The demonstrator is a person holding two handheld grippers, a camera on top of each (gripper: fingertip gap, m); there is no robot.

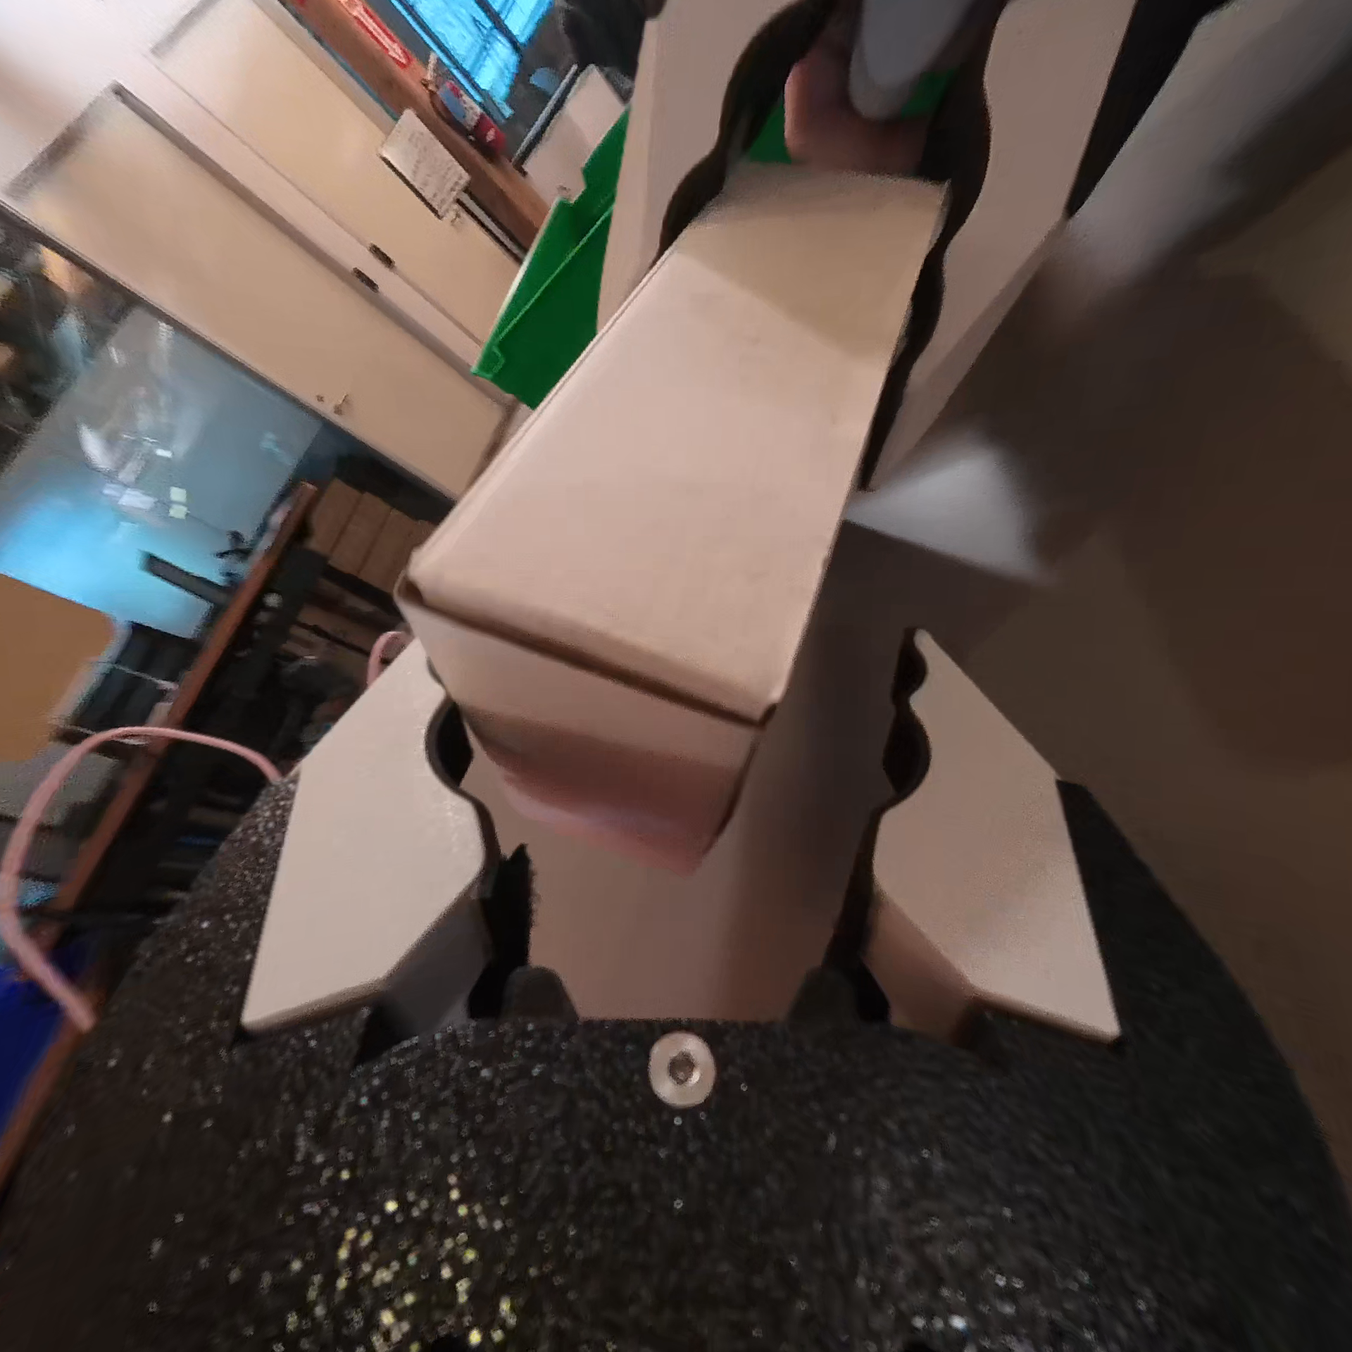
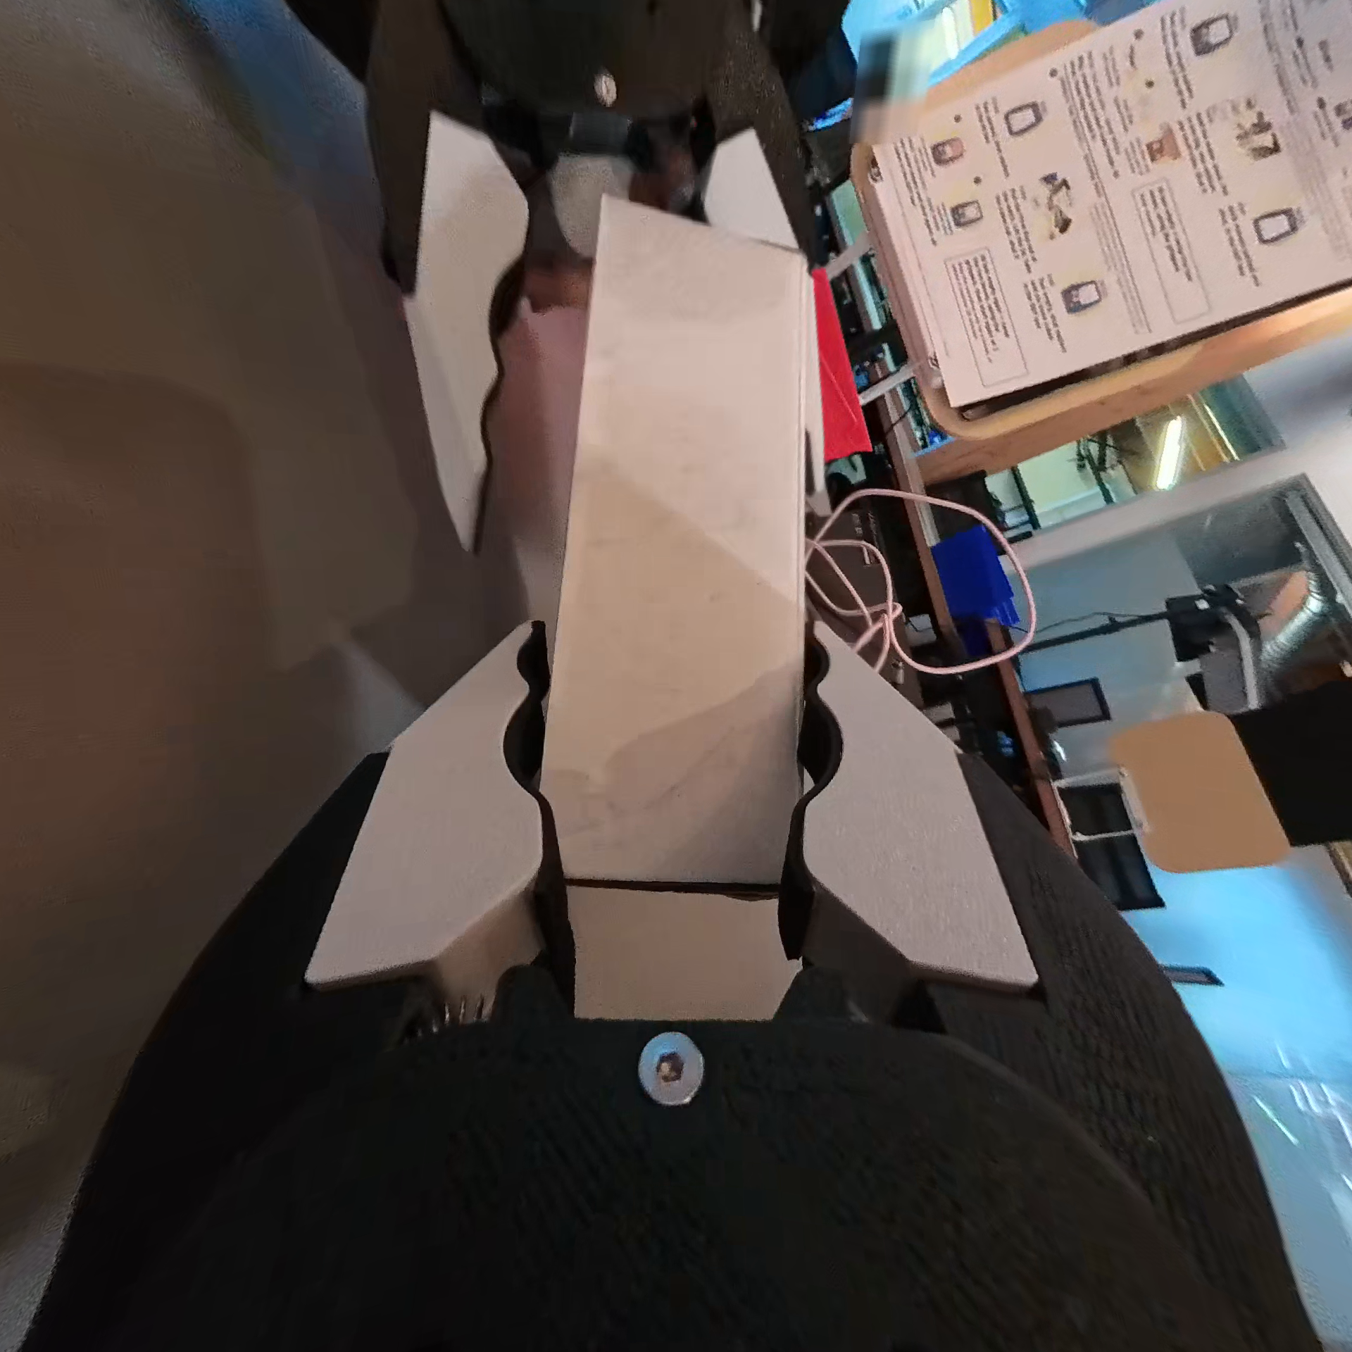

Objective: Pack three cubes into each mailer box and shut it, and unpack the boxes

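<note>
The closed white mailer box (image 2: 680,585) hangs in the air, its long axis running from the right gripper (image 2: 677,768), clamping 1 end, to the left gripper (image 1: 680,731), spread wide around the other end.

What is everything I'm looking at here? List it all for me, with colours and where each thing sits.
Mailer box: one, pale cardboard, closed, spanning between both grippers.
Green bin: one, behind the box, left wrist view.
Cabinets: pale, left background.
Red item: one, right of the box.
Blue item: one, on the wooden shelving.
Pink cable: one, looped beside the box.
Printed sheet: one, white, on a wooden board, upper right.
Right gripper: black with pale fingers pressed on the box's sides.
Left gripper: same build, fingers spread wide around the box's other end.
</note>
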